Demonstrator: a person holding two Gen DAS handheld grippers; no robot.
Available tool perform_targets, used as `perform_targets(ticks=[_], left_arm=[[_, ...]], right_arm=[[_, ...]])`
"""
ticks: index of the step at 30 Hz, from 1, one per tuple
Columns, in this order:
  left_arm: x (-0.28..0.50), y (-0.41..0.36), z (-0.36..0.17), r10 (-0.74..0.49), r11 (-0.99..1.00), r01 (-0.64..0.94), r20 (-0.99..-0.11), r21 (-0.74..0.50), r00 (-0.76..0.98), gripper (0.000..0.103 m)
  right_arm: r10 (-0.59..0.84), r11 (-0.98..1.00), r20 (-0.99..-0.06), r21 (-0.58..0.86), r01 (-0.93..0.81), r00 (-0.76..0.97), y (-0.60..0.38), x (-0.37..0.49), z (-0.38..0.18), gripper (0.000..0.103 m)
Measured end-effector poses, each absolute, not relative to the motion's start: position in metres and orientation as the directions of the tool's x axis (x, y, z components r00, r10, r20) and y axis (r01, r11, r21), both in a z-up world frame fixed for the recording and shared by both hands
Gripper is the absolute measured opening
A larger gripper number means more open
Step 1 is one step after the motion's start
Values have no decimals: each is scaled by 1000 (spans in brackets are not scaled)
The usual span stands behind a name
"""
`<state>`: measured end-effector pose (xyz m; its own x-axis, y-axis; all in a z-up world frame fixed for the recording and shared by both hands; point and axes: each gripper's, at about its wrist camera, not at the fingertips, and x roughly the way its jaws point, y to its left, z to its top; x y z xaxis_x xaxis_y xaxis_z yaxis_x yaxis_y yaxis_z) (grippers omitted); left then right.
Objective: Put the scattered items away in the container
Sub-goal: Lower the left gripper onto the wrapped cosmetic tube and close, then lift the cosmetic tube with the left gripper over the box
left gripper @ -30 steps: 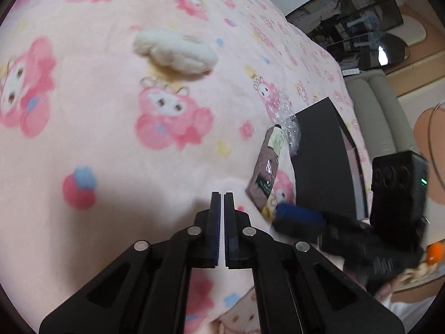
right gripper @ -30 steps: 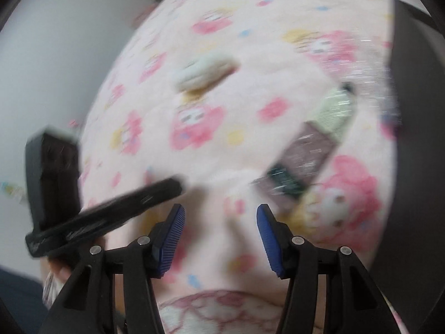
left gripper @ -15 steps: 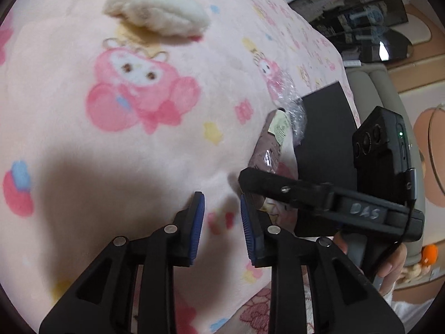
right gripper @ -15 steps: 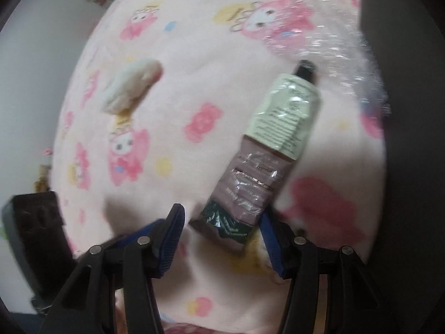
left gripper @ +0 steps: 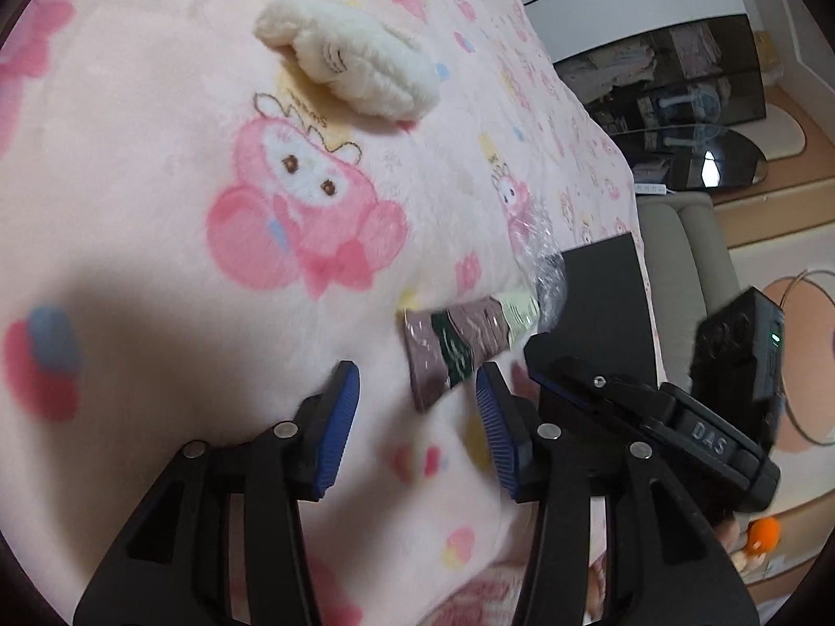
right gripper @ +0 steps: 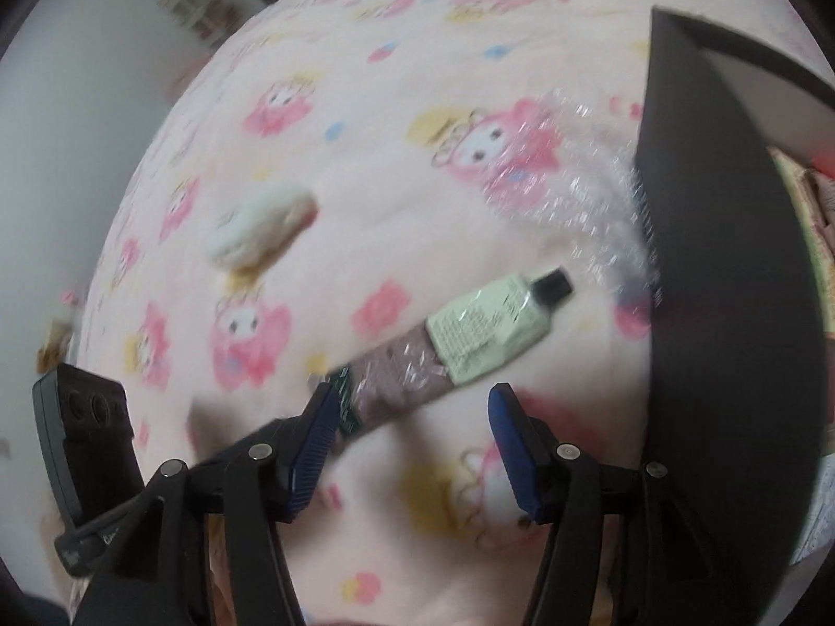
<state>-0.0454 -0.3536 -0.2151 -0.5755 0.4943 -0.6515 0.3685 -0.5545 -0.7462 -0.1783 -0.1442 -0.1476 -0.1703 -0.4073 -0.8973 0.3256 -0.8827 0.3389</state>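
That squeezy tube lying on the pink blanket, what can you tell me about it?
The tube is a soft, crinkled squeeze tube, lying flat and slanted on the pink cartoon blanket. It has a small black cap, a pale green printed label below it, a shiny mauve body and a dark green crimped end. The cap points toward the clear crinkly plastic beside the black container. Its crimped end lies right by one finger of the right tool, whose jaws are opening; nothing grips it.

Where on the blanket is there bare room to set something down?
Free: the stretch between the white plush and the tube, and left of the plush. Crowded: by the black container, where the bubble wrap and tube lie.
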Motion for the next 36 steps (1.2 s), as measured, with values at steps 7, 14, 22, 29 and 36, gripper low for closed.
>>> perform_targets(ticks=[7,14,22,29,36], left_arm=[[-60,-350,-220,502,-539,386,-653,-749,-567,13],[-13,-371,-187,407,-592,394,-683,-703,-607,11],[15,-396,-206,388,-537,475,-704,-697,-594,25],[-3,-383,-211,380,-527,485,-704,-698,-599,34],[4,-367,-180,332,-587,482,-736,-650,-590,36]], right_arm=[[-375,-902,-911,317,292,-171,-148,-191,-164,56],[-427,-874,-889,360,326,-164,-166,-181,-160,56],[-442,-859,-892,393,328,-90,-177,-189,-183,58],[-539,-784,-840,477,397,-55,-197,-198,-187,53],[-546,-762,-835,463,454,-65,-193,-176,-159,44]])
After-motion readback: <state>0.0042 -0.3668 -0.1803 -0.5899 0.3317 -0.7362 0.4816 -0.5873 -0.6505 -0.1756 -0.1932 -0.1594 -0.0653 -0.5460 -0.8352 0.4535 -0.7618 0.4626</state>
